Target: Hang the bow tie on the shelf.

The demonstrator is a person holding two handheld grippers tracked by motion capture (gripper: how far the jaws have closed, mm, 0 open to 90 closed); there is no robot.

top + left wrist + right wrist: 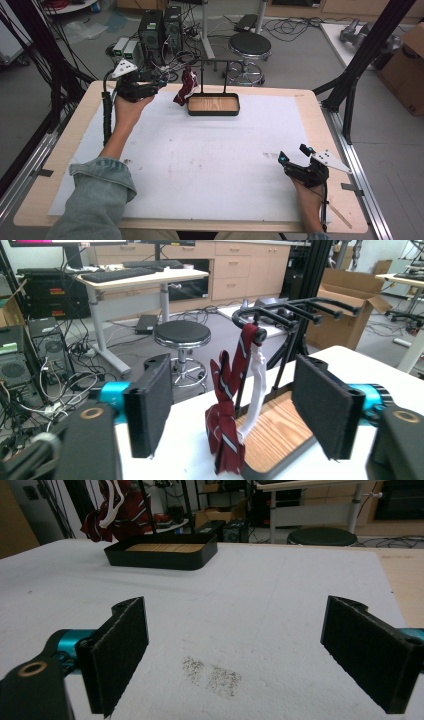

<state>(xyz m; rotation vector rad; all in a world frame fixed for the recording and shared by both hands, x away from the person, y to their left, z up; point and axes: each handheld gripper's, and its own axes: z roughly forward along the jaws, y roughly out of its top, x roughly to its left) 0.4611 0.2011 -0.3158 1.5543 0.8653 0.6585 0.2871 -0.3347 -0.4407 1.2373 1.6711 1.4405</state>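
Note:
A dark red striped tie [185, 88] hangs with a white hanger piece [257, 384] from the left end of a black rack [220, 61]. The rack rises from a black tray with a wooden floor [213, 105] at the far middle of the table. My left gripper [161, 82] is held just left of the tie, open. In the left gripper view the tie [224, 412] hangs a little beyond the left gripper [240, 407], untouched by the pads. My right gripper [294, 153] rests at the near right, open with nothing between its jaws, and points toward the tray [162, 554] and the tie [122, 520].
A white sheet [215, 150] covers the wooden table, with a grey smudge [212, 674] just ahead of the right gripper. Behind the table stand computer towers [160, 27] and a round stool [249, 46]. A black frame post [350, 95] and a cardboard box [407, 65] are at the right.

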